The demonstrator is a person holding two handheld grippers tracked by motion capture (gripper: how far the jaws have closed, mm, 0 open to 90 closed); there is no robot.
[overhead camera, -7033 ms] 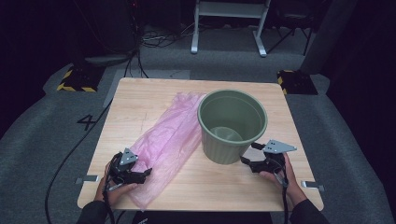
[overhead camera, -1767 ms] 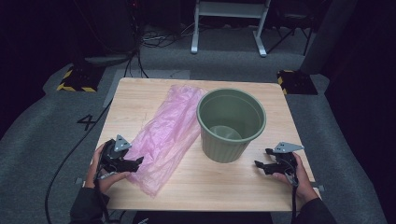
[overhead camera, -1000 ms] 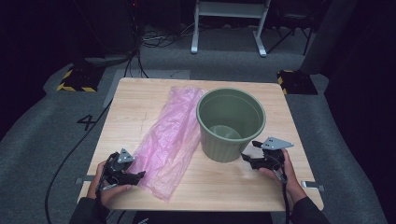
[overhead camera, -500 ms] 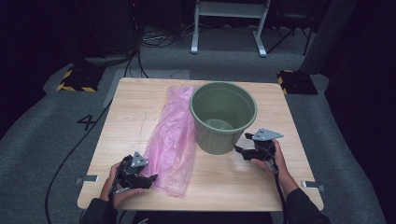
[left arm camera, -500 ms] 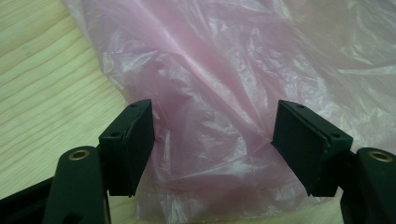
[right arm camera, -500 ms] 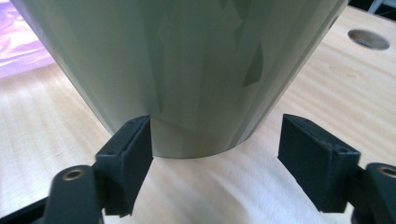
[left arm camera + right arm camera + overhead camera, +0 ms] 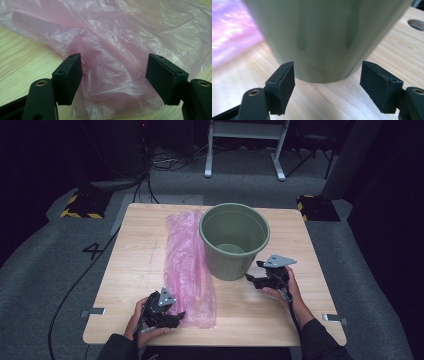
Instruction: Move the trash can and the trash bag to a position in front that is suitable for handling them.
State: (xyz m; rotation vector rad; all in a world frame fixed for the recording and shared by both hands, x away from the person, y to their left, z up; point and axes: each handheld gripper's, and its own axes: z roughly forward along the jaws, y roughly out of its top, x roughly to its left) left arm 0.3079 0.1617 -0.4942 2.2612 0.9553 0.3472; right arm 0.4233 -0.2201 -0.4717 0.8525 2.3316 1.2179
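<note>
Up close, the left gripper (image 7: pixel 113 75) gapes over the pink bag (image 7: pixel 120 50); the right gripper (image 7: pixel 327 85), jaws apart, has neared the green bucket (image 7: pixel 324 37).

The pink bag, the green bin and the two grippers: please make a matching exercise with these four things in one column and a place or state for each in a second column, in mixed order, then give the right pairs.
Things:
1. pink plastic bag
2. green bin
3. left gripper
4. right gripper

Places or states:
A. open, pointing at the base of the bin
B. stands upright on the table
C. open, jaws either side of crumpled pink film
D. lies flat and long, left of the bin

Pairs: 1-D, 2-B, 3-C, 4-A
</note>
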